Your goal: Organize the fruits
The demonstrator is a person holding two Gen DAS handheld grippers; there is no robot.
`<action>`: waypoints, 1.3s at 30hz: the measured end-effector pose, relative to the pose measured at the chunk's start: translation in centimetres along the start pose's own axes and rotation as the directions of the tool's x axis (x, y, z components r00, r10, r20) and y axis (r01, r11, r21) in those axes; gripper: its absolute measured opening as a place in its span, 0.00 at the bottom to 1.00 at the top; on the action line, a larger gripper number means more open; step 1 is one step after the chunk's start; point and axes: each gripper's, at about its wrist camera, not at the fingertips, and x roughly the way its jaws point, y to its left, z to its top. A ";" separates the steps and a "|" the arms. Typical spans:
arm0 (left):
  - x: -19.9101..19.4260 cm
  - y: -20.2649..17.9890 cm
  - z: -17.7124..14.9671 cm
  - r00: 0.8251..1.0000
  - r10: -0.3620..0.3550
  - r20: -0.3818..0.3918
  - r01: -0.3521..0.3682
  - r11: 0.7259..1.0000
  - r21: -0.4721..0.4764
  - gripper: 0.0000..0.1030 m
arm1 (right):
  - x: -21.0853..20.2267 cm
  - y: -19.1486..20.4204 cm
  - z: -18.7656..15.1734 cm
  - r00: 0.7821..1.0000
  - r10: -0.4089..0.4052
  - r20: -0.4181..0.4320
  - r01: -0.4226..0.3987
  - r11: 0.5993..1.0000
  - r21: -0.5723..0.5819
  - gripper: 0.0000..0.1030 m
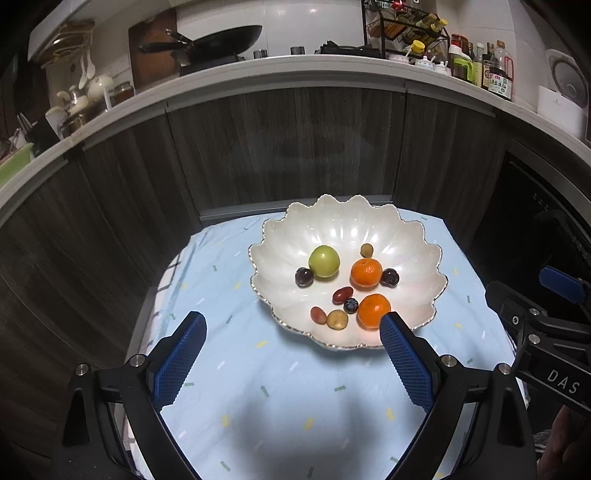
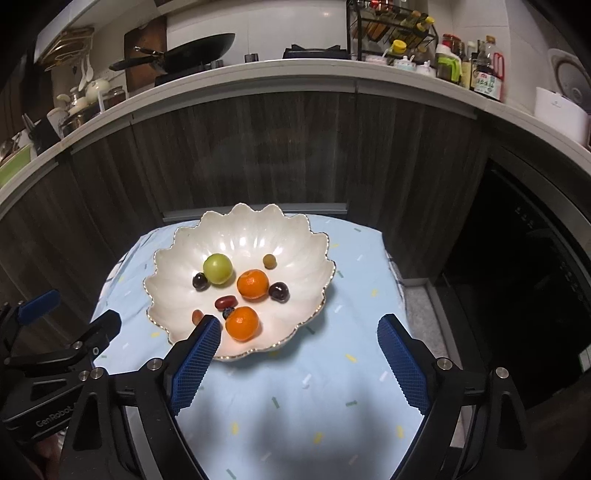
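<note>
Both claws hang spread wide with nothing between their blue pads: the left claw (image 1: 291,332) low in its own view over the cloth, the right claw (image 2: 299,334) likewise, with its left pad overlapping the bowl's near rim in that picture.

Behind everything runs a wall of dark wood-grain cabinets (image 1: 288,147), topped by a pale counter (image 1: 280,66) that curves across from nine o'clock to three o'clock. On the counter, a black wok (image 1: 221,40) sits at about eleven o'clock, a wire rack of jars (image 1: 402,26) at one o'clock, and a cluster of sauce bottles (image 1: 487,66) near two o'clock. A white rice cooker (image 1: 565,85) stands at the far right. A dark appliance front (image 2: 535,258) fills the three o'clock side of the right view.

Below the cabinets lies a table under a light blue cloth (image 1: 258,406) scattered with small dashes.

On the cloth's far half rests a white scalloped bowl (image 1: 351,221). All the fruit lies inside it: a green apple (image 1: 324,261) at ten o'clock, one orange (image 1: 365,272) near the middle and a second orange (image 1: 373,310) at five o'clock. Smaller still are dark plums (image 1: 304,277), a red date (image 1: 342,294), a blueberry (image 1: 351,305) and a pale round fruit (image 1: 366,250) at twelve o'clock.
</note>
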 end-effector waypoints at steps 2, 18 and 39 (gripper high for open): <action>-0.7 0.1 -0.6 1.000 0.011 0.015 -0.011 1.000 0.004 0.95 | -0.7 0.0 -0.5 1.000 -0.006 0.009 0.006 1.000 0.000 0.85; -5.1 0.2 -4.1 0.994 0.051 0.092 -0.051 0.999 0.008 0.96 | -4.7 0.0 -4.2 0.996 -0.031 0.083 0.030 0.999 0.014 0.85; -13.1 1.6 -7.9 0.972 0.109 0.208 -0.092 0.992 -0.088 0.98 | -11.5 0.4 -8.0 0.983 -0.010 0.185 0.004 0.999 0.035 0.87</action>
